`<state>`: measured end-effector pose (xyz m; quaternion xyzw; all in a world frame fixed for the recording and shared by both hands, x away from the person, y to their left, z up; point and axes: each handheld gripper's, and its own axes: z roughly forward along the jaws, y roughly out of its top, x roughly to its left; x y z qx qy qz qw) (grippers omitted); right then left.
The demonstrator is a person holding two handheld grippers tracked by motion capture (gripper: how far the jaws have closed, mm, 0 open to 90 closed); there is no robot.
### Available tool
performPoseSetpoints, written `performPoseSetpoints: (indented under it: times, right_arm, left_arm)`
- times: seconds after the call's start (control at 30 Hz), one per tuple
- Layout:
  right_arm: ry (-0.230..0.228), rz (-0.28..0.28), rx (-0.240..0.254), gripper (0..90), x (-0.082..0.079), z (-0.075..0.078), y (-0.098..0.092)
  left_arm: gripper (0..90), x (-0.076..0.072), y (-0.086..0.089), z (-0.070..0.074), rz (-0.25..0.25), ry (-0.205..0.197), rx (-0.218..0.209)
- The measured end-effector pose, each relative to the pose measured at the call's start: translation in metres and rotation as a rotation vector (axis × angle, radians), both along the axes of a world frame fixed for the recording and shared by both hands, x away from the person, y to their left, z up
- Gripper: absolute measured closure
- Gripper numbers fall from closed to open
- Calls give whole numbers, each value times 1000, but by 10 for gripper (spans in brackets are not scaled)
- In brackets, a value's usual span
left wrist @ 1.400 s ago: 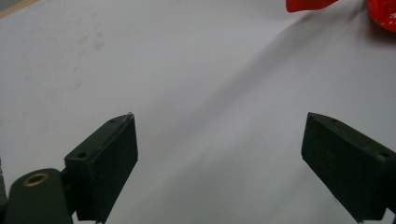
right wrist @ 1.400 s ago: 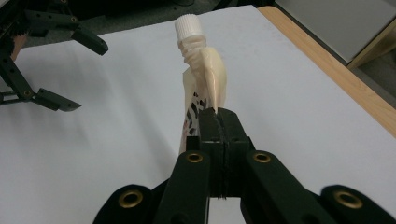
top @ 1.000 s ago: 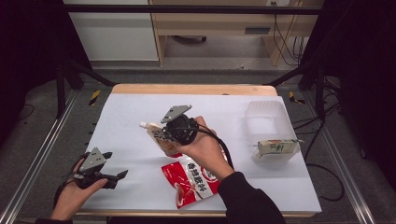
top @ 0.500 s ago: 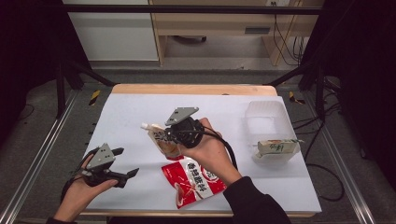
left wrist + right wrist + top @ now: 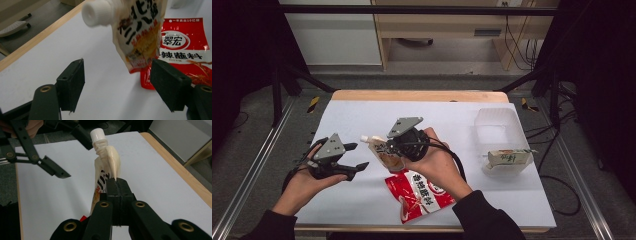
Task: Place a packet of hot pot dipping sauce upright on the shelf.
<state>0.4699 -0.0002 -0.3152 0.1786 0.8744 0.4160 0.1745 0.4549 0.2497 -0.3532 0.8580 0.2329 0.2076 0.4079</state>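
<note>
Two tools – right tool [image 5: 117, 185] clamping spouted pouch [image 5: 106, 162], left tool [image 5: 117, 82] closing, empty

Cream pouch [image 5: 106, 167] with white cap [image 5: 97, 134], black lettering; red sachet [image 5: 419, 192]; black tongs [image 5: 117, 185].

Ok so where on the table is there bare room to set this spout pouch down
Bare white table lies along the far edge, behind both grippers, left of the clear container. The near middle is crowded: the red packet lies there, with the spout pouch above it.
</note>
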Motion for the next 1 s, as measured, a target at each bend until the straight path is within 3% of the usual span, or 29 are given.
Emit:
performPoseSetpoints:
  times: [0.2,0.27,0.33,0.57,0.63,0.73,0.9,1.0]
  right_arm:
    - [3,15,-6,900,-3,-1,5]
    - [6,20,-16,900,-4,-3,7]
    - [8,24,-16,900,-4,-3,9]
    - [12,32,-19,900,-7,-6,9]
    - [18,29,-20,900,-6,-8,7]
    - [22,27,-13,900,-5,-9,5]
    - [26,16,-12,900,-4,-9,2]
    - [26,17,-8,900,-2,-8,-2]
  left_arm:
    - [280,12,-9,9,-25,2,-4]
    - [333,13,-12,12,-34,7,-10]
    - [382,14,-15,14,-26,-13,7]
    - [525,14,-20,12,-56,5,50]
    - [585,14,-19,11,-55,27,18]
    - [669,16,-19,10,-70,56,4]
    - [712,16,-24,12,-87,68,1]
    - [718,15,-27,18,-95,63,20]
